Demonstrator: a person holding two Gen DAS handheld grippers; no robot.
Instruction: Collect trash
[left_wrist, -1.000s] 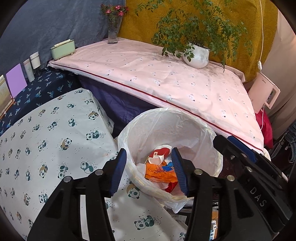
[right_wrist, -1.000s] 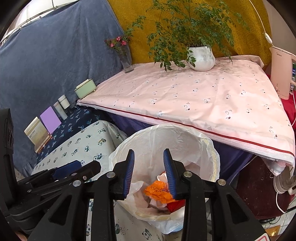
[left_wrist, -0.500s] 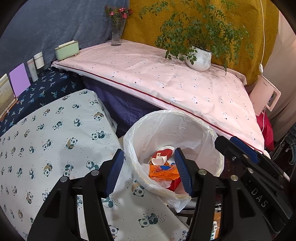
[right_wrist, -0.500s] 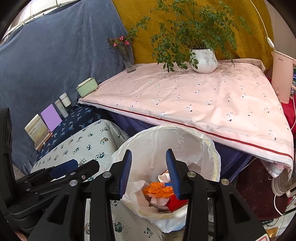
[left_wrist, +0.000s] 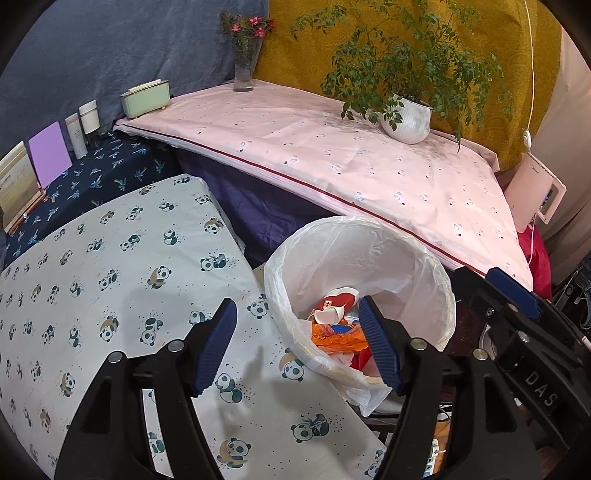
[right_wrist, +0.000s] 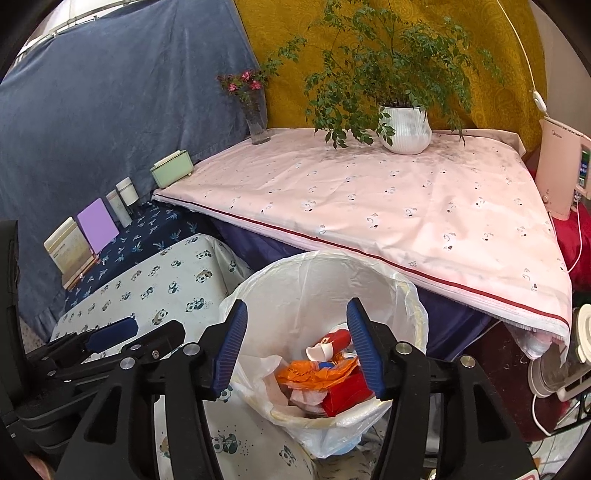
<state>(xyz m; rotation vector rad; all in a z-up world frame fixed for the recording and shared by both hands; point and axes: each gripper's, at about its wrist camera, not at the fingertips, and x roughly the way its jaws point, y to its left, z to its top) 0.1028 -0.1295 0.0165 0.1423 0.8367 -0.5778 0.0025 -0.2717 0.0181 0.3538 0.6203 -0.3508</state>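
**Mia:** Look, from the left wrist first. The left gripper (left_wrist: 297, 345) hangs over the edge of the panda cloth (left_wrist: 110, 280). Its blue fingers (left_wrist: 216, 343) are spreading apart, wider than a moment ago, and nothing is between them.

**Ben:** Where did the trash go?

**Mia:** It is in the bin (left_wrist: 424, 266) with the white bag, at about four o'clock from the panda cloth. See the orange wrapper (left_wrist: 332, 336) lying on top, with a red and white cup (left_wrist: 338, 301) behind it, at twelve o'clock from the wrapper. The right gripper (left_wrist: 511, 291) pokes in at three o'clock of the bin.

**Ben:** Now the right wrist?

**Mia:** Yes. The right gripper (right_wrist: 297, 347) is right above the bin (right_wrist: 413, 306). Its fingers (right_wrist: 364, 350) are opening too, and they are empty. The orange wrapper (right_wrist: 314, 373) sits below them, not touched. A red box (right_wrist: 345, 397) lies at five o'clock from it. The left gripper (right_wrist: 110, 334) is at nine o'clock of the bin.

**Ben:** So what does that mean?

**Mia:** Both hands were more closed a second ago, and now they let go. I think this piece of trash is dropped in. The pink cloth (right_wrist: 369, 206) at twelve o'clock looks bare but for the plant pot (right_wrist: 406, 129) and vase (right_wrist: 258, 122), so maybe little is left to pick up.
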